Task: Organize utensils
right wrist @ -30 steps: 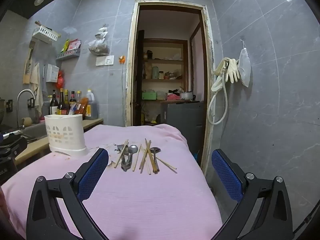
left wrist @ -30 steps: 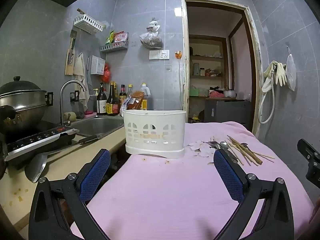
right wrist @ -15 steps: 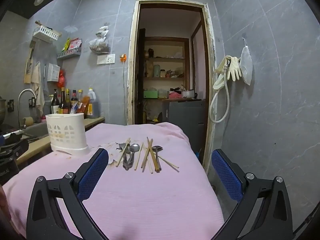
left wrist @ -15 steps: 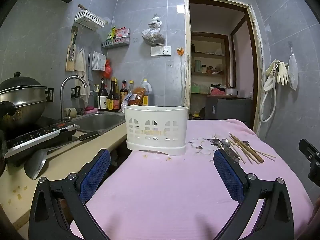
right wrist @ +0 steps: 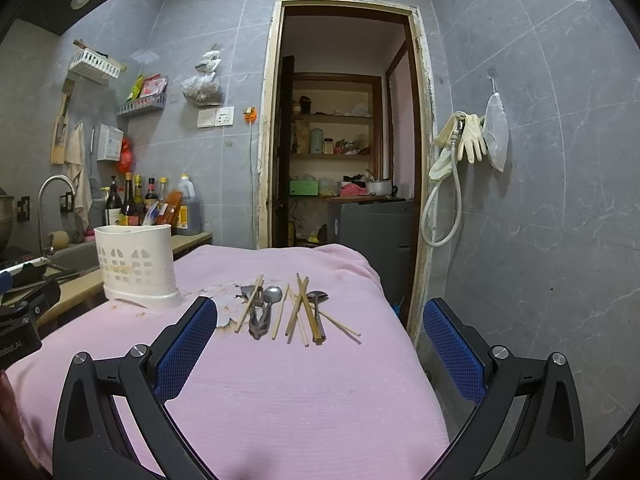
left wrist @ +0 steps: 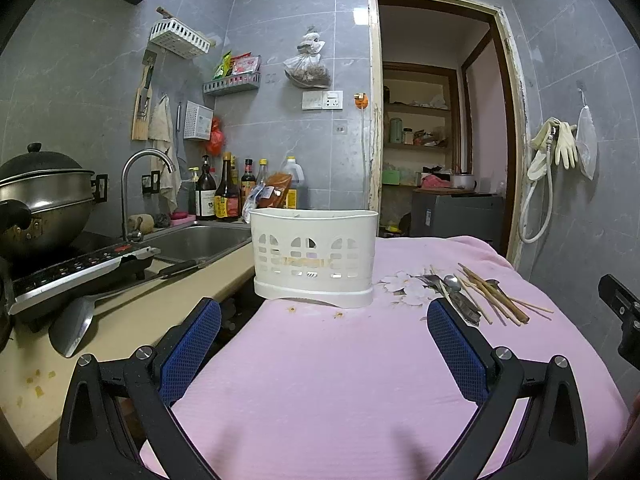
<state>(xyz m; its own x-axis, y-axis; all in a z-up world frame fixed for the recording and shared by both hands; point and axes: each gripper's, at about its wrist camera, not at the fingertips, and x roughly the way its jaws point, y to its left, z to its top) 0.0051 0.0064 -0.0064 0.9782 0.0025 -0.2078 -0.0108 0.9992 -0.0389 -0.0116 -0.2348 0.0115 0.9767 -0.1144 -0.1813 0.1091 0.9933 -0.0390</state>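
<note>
A white slotted utensil basket [left wrist: 314, 257] stands upright on the pink cloth [left wrist: 340, 368]; it also shows in the right wrist view [right wrist: 136, 266] at the left. Wooden chopsticks [right wrist: 302, 308] and metal spoons [right wrist: 264, 310] lie loose on the cloth to the right of the basket; they also show in the left wrist view [left wrist: 476, 294]. My left gripper [left wrist: 322, 338] is open and empty, a short way in front of the basket. My right gripper [right wrist: 320, 338] is open and empty, just in front of the utensil pile.
A counter with a sink [left wrist: 192, 240], tap, bottles [left wrist: 224, 196], a stove with a pot [left wrist: 40, 204] and a spatula [left wrist: 76, 324] runs along the left. An open doorway [right wrist: 344, 152] lies behind the table. The cloth drops off at the right edge near the grey wall.
Both views have shifted slightly; the basket and the utensils sit a little lower and nearer in view. Both grippers stay open and empty.
</note>
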